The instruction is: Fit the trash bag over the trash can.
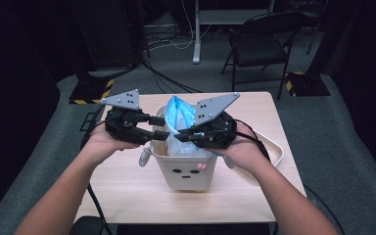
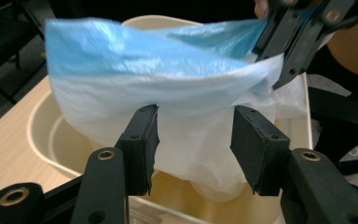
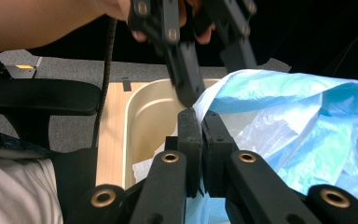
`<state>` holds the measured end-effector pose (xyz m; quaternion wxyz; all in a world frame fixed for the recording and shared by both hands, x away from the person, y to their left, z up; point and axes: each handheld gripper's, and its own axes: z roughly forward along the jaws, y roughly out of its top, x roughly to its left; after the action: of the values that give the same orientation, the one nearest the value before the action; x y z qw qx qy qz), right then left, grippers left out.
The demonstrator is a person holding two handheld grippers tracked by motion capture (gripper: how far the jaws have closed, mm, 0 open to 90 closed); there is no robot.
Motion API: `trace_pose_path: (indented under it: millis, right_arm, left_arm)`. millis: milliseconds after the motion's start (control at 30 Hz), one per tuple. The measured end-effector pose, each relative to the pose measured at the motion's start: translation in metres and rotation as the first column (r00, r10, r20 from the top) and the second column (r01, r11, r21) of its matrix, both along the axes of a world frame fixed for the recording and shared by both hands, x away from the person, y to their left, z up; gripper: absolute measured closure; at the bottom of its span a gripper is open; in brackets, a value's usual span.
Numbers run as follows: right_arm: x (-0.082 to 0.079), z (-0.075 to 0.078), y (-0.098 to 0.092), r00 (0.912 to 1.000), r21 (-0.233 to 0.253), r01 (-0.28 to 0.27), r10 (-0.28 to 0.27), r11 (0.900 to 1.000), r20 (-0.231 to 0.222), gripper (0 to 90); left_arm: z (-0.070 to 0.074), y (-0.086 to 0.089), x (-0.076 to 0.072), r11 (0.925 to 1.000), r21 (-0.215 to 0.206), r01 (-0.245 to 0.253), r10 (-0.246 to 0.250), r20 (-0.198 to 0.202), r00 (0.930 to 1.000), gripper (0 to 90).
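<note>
Dark room and grey floor are sitting all around the wooden tabletop (image 1: 127,191). Right tongs (image 3: 201,140) are pinching the edge of the blue and white bag (image 2: 168,79), which is sitting in the cream bin (image 1: 188,171). Left tongs (image 2: 193,140) are standing wide around the bag's other side, not squeezing. I think they should close softly on the rim there, then both should pull apart slowly, so the thin bag is not ripping.

Folding chair (image 1: 262,41) — cables (image 1: 164,78) behind
</note>
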<state>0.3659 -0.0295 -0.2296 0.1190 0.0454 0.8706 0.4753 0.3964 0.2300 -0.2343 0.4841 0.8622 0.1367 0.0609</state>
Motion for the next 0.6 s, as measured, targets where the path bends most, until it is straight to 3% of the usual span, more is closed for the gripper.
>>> trace_pose_path:
  millis: [100, 167, 400, 500, 567, 600]
  right_arm:
    - [0.000, -0.003, 0.000, 1.0000, 0.001, 0.000, 0.000, 1.000, -0.004, 87.5]
    - [0.001, -0.004, 0.001, 1.0000, -0.003, -0.001, 0.001, 1.000, -0.004, 87.5]
    - [-0.002, -0.007, 0.005, 0.9999, -0.008, -0.011, 0.011, 1.000, 0.000, 87.4]
    - [-0.003, -0.009, 0.006, 0.9999, -0.011, -0.016, 0.016, 1.000, 0.001, 87.4]
    - [-0.004, -0.010, 0.008, 0.9997, -0.014, -0.022, 0.022, 1.000, 0.004, 87.1]
    - [-0.004, -0.010, 0.008, 0.9997, -0.014, -0.022, 0.022, 1.000, 0.004, 87.1]
  left_arm:
    - [0.004, 0.004, -0.001, 0.9997, -0.017, -0.020, 0.020, 0.014, 0.9997, 46.3]
    - [0.011, 0.007, -0.002, 0.9985, -0.025, -0.050, 0.051, 0.052, 0.9973, 44.3]
    - [0.024, -0.002, 0.008, 0.9937, -0.060, -0.094, 0.098, 0.053, 0.9938, 39.4]
    - [0.025, -0.008, 0.012, 0.9902, -0.053, -0.129, 0.133, 0.067, 0.9889, 36.7]
    - [0.021, -0.015, 0.018, 0.9815, -0.045, -0.186, 0.189, 0.060, 0.9802, 32.1]
    - [0.021, -0.015, 0.018, 0.9815, -0.045, -0.186, 0.189, 0.060, 0.9802, 30.9]
